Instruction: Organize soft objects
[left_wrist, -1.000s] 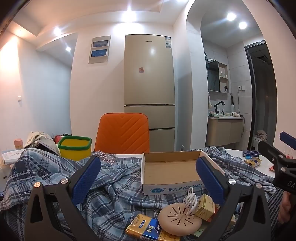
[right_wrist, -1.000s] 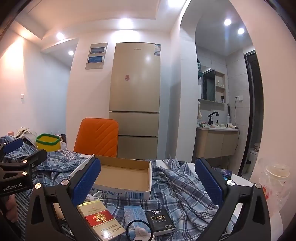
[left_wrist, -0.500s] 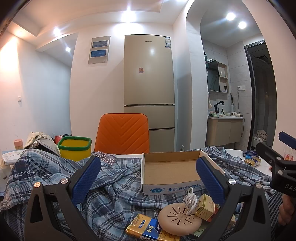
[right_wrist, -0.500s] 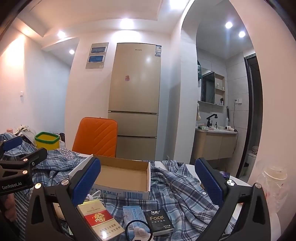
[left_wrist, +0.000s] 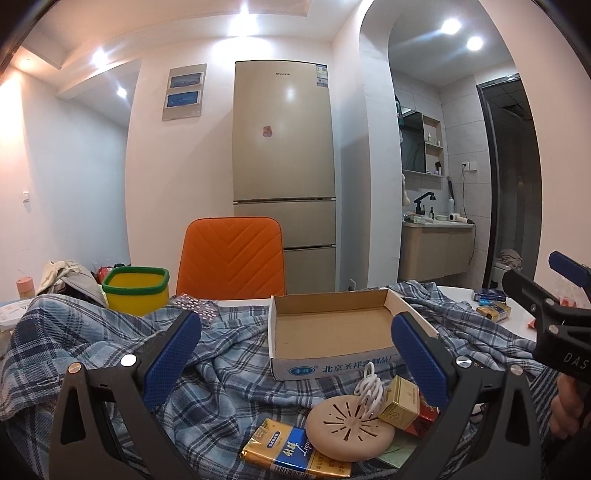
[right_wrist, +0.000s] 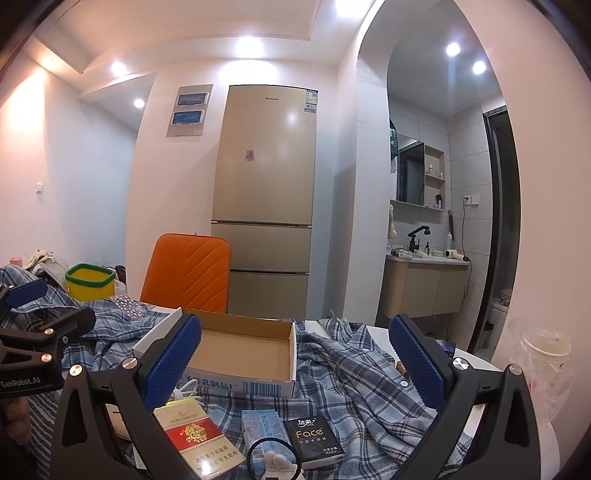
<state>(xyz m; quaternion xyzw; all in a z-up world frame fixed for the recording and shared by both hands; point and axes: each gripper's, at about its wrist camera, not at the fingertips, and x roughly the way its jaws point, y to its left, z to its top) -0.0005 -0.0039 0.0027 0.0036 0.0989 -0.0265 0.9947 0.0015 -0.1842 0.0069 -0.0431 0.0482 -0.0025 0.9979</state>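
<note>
- On the table: plaid shirt (left_wrist: 236, 373) spread crumpled across most of the surface, draped around the cardboard box (left_wrist: 332, 328); likely the soft thing to organize, judged from the task line
- Box open and empty, sitting on the cloth, printed side toward the cameras; probably staged as the bin for the loose clutter
- Small items lying on top of the shirt near the front edge: round beige disc (left_wrist: 349, 430), white coiled cable (left_wrist: 369, 387), gold pack (left_wrist: 400, 406), yellow-blue pack (left_wrist: 291, 452); in the right wrist view a red pack (right_wrist: 199, 439), light blue tissue pack (right_wrist: 264, 424), black Face tissue pack (right_wrist: 314, 439)
- Guess: clutter needs clearing off the cloth before any fold; otherwise drags along with the fabric
- Left gripper (left_wrist: 295, 358): jaws spread wide, nothing between the pads; hovering above the shirt, not touching; box straight ahead between the fingers, cloth below and to the left
- Right gripper (right_wrist: 295, 362): also wide apart, empty; held level over the front edge; shirt folds under and to the right of it, box ahead between the fingers
- Both tools side by side, aimed the same way; reads as a ready pose ahead of a first grasp
- Off the cloth: yellow bin (left_wrist: 136, 288) and orange chair (left_wrist: 231, 258) behind the table; plastic-wrapped cup (right_wrist: 546, 354) at far right
- Risk: shirt hem hidden below frame; grab point hard to pick from here
</note>
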